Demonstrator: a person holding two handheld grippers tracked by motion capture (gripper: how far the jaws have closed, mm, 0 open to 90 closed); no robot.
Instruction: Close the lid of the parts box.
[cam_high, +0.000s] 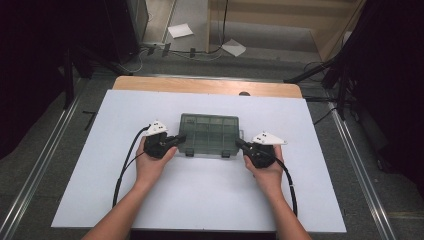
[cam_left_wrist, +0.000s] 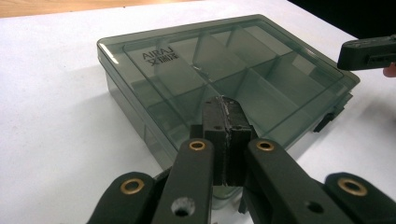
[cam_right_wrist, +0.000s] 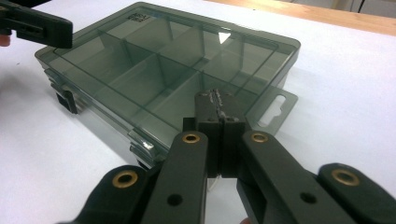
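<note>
A flat white sheet (cam_high: 200, 200), matt and smooth, is spread over one counter (cam_high: 210, 86), whose pale wooden edge is seen along the far side.

One organiser box (cam_high: 209, 134) is placed on the sheet, near its middle and slightly toward the far side. It is made of smoky grey-green translucent plastic, shallow and rectangular with rounded corners, and its glossy lid is closed. Thin internal dividers are seen through the lid, forming rows of rectangular compartments; their full number cannot be counted for certain. Two dark latches (cam_high: 226, 154) are counted on the near long wall, and one flat hang tab (cam_right_wrist: 276, 107) with a slot is seen projecting from the right end. The long axis of the box is laid left to right across the counter, with the latched side pointed toward the person.

Two tools are counted, both of matt black plastic with brass-coloured rivets, each topped by a grey three-cornered plate. The left tool (cam_high: 181, 137) is held at the box's near left corner, the right tool (cam_high: 238, 143) at its near right corner. Both are clenched, pads pressed together with nothing between them. Whether either tip touches the box cannot be told.
</note>
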